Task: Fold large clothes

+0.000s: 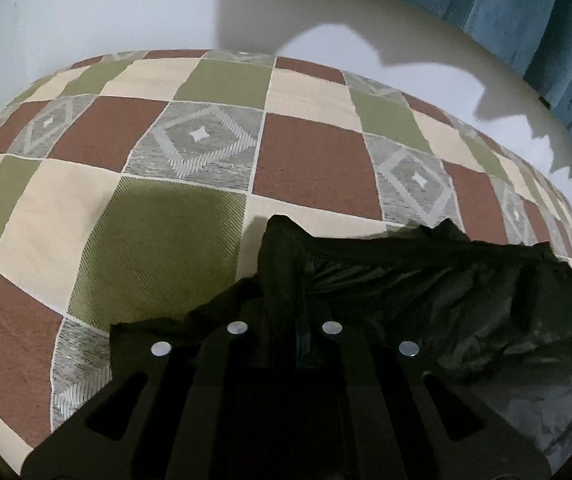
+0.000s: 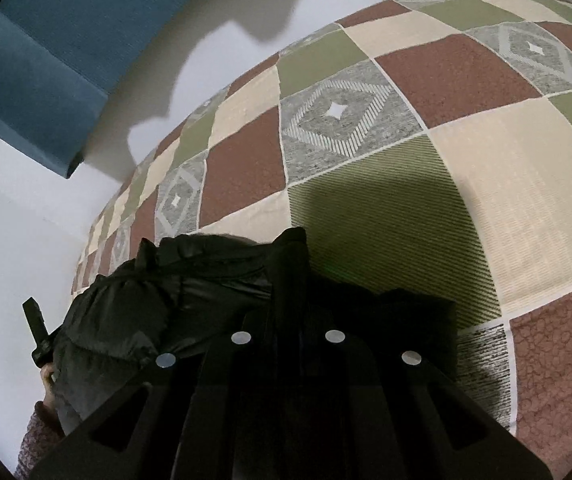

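A large black shiny garment [image 1: 466,292] hangs bunched above a patchwork bedspread [image 1: 205,140]. My left gripper [image 1: 286,240] is shut on one edge of it, the cloth draping off to the right. In the right wrist view the same black garment [image 2: 157,292] drapes off to the left, and my right gripper [image 2: 292,248] is shut on its other edge. Both pairs of fingers are dark against the cloth and mostly hidden by it.
The bedspread [image 2: 426,160] of brown, green, cream and grey squares covers a bed against a white wall [image 1: 85,8]. Blue curtains [image 1: 526,32] hang behind, also in the right wrist view [image 2: 57,52]. The other hand and gripper [image 2: 37,332] show at lower left.
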Tool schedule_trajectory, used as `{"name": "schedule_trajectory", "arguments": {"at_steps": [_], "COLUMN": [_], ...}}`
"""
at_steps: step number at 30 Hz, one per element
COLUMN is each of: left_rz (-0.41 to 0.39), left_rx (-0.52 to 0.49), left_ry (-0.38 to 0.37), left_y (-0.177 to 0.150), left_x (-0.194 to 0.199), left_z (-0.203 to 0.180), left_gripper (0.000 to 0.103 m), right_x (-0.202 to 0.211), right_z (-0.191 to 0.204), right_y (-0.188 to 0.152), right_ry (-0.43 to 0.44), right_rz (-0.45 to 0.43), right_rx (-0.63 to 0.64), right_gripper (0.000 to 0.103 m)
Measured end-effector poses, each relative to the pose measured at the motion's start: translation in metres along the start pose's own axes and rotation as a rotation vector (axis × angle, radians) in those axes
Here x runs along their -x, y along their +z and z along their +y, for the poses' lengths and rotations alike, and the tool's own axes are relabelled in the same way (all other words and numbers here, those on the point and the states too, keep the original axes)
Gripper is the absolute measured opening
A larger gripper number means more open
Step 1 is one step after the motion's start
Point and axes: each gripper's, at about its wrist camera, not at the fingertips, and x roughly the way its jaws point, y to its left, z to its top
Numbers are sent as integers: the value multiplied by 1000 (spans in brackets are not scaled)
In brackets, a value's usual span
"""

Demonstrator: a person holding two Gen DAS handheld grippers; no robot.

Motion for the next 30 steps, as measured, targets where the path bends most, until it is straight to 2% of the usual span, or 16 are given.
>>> {"name": "schedule_trajectory", "arguments": {"at_steps": [1, 2, 3, 4, 5, 9, 11, 15, 19, 25, 30], "left_rz": [-6, -18, -41, -66, -92, -136, -154, -173, -154, -112, -53], "left_rx": [13, 29, 53, 75, 98, 203, 246, 313, 395, 475, 493], "left_ry": [-6, -14, -22, -27, -41, -140, -194, -248, -307, -364, -400], "left_y": [0, 0, -2, -4, -7, -32, -54, -102, -153, -208, -226], "left_x": [5, 13, 23, 34, 44, 91, 114, 148, 167, 174, 161], "left_z": [1, 3, 7, 10, 15, 34, 43, 53, 60, 57, 45], "left_gripper": [21, 29, 50, 61, 62, 73, 74, 80, 81, 82, 82], "right_x": [4, 10, 18, 27, 41, 78, 94, 121, 142, 158, 140], "right_z": [1, 1, 2, 2, 3, 8, 10, 9, 2, -6, 1], "right_y": [0, -1, -3, -5, -10, -31, -48, -95, -145, -197, -217], "right_ry": [3, 8, 28, 42, 51, 119, 124, 154, 188, 242, 275], "right_rz": [-9, -15, -29, -45, -76, -124, -140, -146, -146, -147, -82], "right_rx": [-2, -9, -20, -30, -46, -72, -76, -102, -167, -281, -316], "right_gripper": [10, 18, 25, 44, 59, 64, 67, 69, 70, 73, 75]}}
